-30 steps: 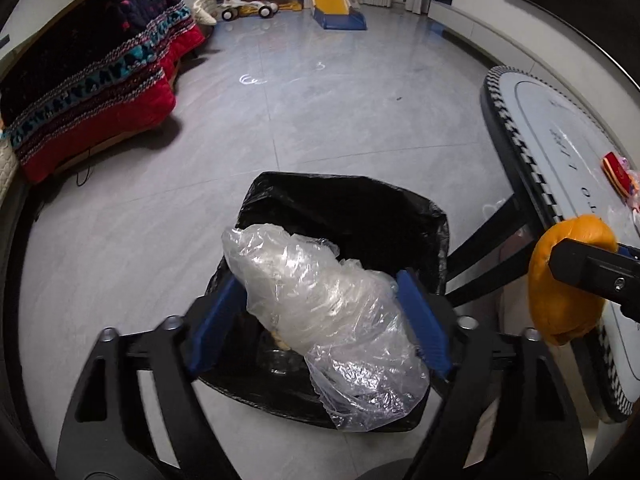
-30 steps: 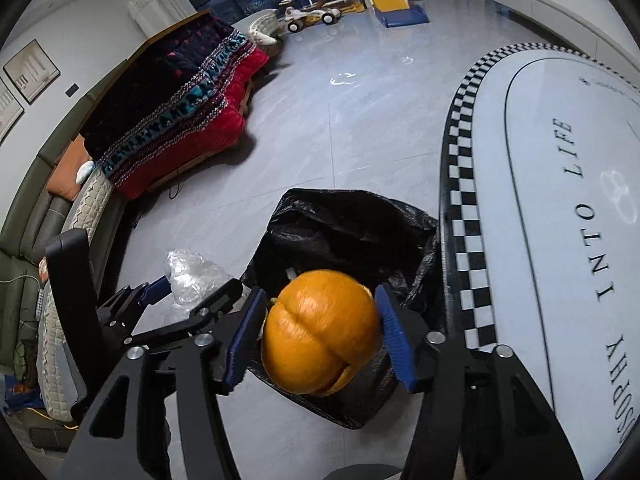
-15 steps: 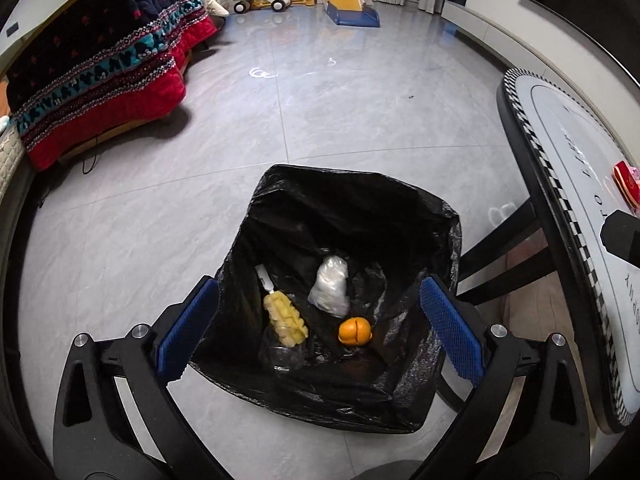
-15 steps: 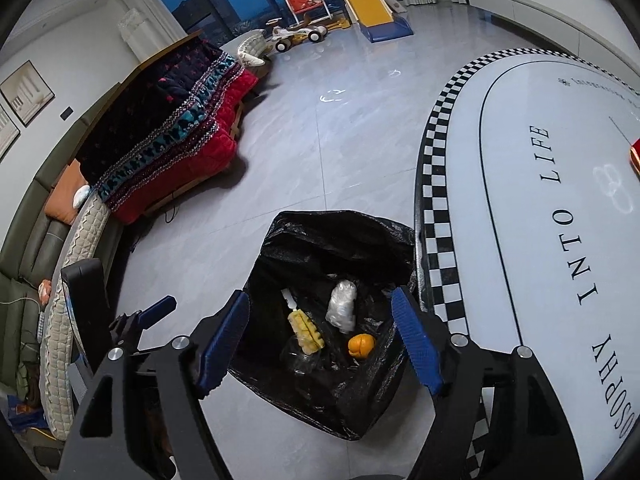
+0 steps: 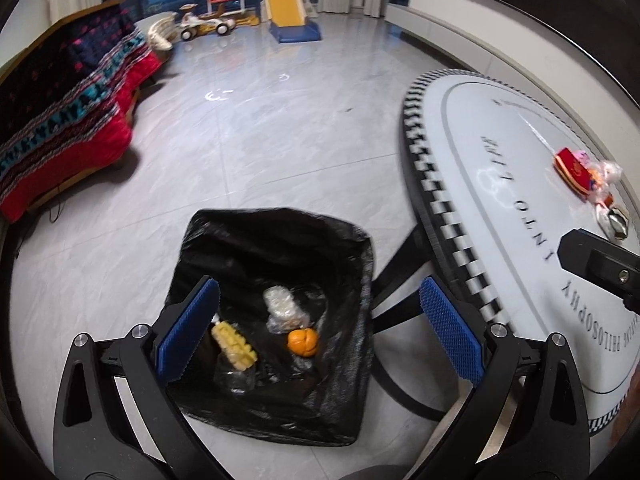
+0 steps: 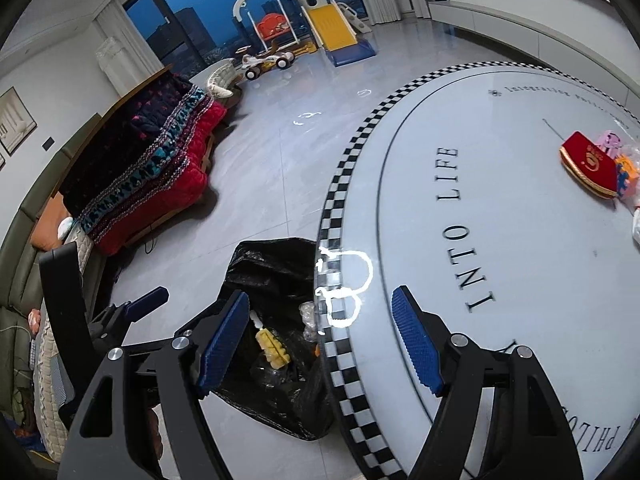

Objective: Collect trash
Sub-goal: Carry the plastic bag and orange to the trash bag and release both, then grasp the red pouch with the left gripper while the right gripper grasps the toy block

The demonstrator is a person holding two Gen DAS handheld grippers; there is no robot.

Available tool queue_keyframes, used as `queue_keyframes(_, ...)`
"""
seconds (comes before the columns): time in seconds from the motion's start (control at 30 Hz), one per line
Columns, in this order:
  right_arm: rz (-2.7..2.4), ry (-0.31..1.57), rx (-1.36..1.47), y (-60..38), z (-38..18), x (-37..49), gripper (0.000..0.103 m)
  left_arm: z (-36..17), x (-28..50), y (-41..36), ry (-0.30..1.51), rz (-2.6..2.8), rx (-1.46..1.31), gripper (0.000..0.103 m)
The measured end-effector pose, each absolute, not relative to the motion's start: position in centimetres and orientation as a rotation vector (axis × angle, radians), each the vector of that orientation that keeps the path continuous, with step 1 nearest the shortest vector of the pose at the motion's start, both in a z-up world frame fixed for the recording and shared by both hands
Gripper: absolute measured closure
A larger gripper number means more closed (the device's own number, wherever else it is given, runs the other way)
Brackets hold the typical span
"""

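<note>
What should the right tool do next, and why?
Probably reach across the oval table toward the red packet and wrappers at its far end. The right tool is open and empty, and the orange and clear plastic already lie in the black trash bag.

bags: 1 (image 5: 348, 248) | trash pieces inside: 4 (one orange (image 5: 303, 342)) | tables: 1 (image 5: 500, 152)

Place: home living room
Evidence: sofa (image 6: 36, 264) under a blanket (image 6: 140, 168), toy slide (image 6: 336, 32), ride-on car (image 6: 266, 62), tiled floor (image 5: 280, 140)
</note>
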State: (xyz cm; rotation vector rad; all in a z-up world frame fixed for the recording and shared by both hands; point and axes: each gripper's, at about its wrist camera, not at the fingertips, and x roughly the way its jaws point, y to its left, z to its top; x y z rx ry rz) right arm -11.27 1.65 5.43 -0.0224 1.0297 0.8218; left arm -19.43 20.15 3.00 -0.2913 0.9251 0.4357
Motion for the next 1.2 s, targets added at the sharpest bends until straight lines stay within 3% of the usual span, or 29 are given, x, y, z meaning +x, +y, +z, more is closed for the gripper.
queue_keyframes(0.7,0.518,1.005,0.071,-14.6,7.8,2.2,0.028,6.7,-3.2,4.6,0.947,0.124,-0.121,0.006)
queue_keyframes(1.2,0.474,1.123,-0.035,-15.0,4.3,14.4,0.034,4.9,6.5,-0.4,1.011,0.034,-0.114,0.006)
